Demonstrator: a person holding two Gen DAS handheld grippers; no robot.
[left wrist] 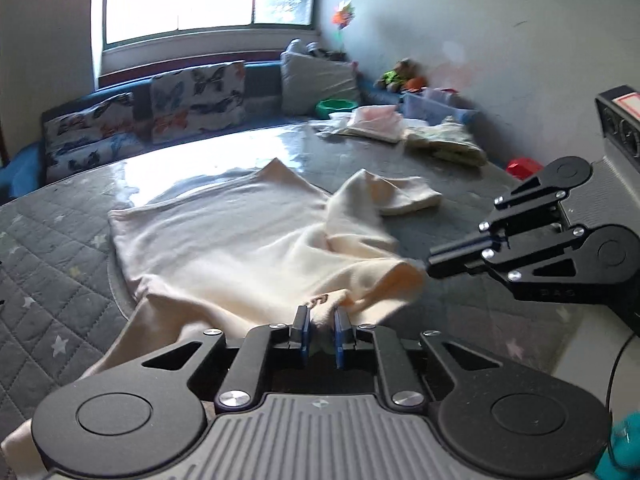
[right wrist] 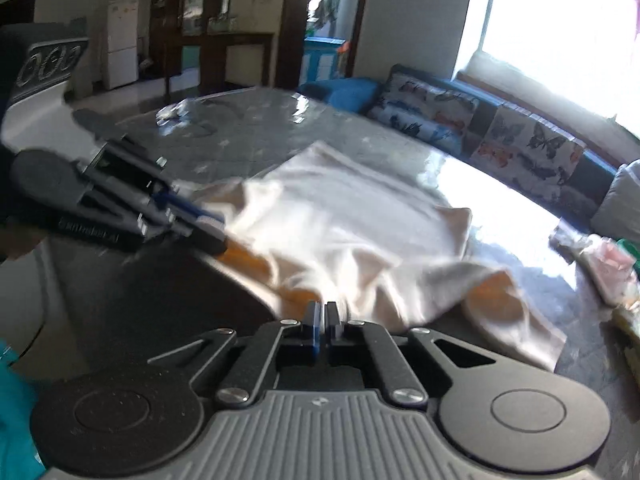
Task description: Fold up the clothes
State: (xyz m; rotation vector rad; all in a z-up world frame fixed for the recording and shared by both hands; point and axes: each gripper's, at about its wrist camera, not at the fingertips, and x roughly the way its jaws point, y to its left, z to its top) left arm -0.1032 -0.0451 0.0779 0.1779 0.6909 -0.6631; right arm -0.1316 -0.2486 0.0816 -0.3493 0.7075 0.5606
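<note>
Pinching near hem of cream shirt (left wrist: pixel 240 248) with left gripper (left wrist: pixel 321 322); right gripper (right wrist: pixel 322 312) pressed together on same hem, right of left gripper. Shirt on table (left wrist: pixel 52 240). Risk: thin bite slipping, bunched sleeve skewing fold.

Around my table

Butterfly cushions (left wrist: pixel 200 98) at eleven o'clock, green bowl (left wrist: pixel 336 107) at twelve, white fridge (right wrist: pixel 122 42) far off at ten.
</note>
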